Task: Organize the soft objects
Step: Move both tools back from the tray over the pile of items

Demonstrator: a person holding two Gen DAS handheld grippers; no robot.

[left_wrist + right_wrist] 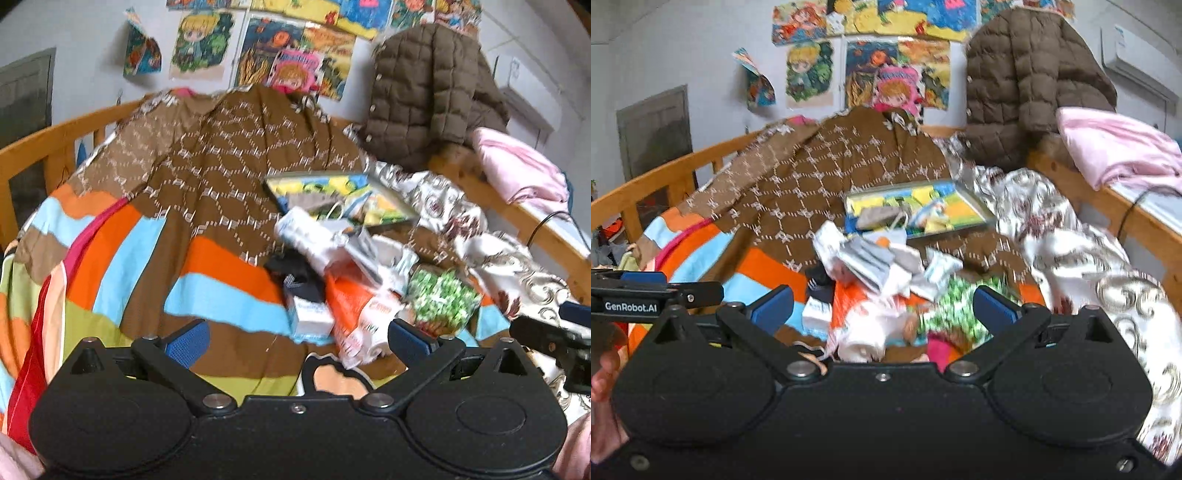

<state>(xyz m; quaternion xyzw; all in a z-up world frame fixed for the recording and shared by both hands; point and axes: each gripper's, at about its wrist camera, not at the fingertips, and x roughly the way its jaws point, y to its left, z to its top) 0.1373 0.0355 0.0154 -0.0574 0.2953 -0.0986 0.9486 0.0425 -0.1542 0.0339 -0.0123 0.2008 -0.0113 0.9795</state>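
Note:
A brown patterned quilt (236, 158) with striped cover (122, 273) is heaped on the bed; it also shows in the right wrist view (827, 173). A white floral blanket (476, 236) lies crumpled at the right, also in the right wrist view (1082, 258). A pile of small items, a green patterned bag (443, 299) and an orange-white bag (354, 310), sits in the middle. My left gripper (299, 339) is open and empty above the quilt's near edge. My right gripper (882, 306) is open and empty just over the pile (886, 273).
A framed colourful picture (340, 195) lies on the quilt behind the pile. A brown padded jacket (428, 92) hangs at the back right, a pink cloth (517, 170) drapes over the wooden bed rail (535, 229). Posters cover the wall.

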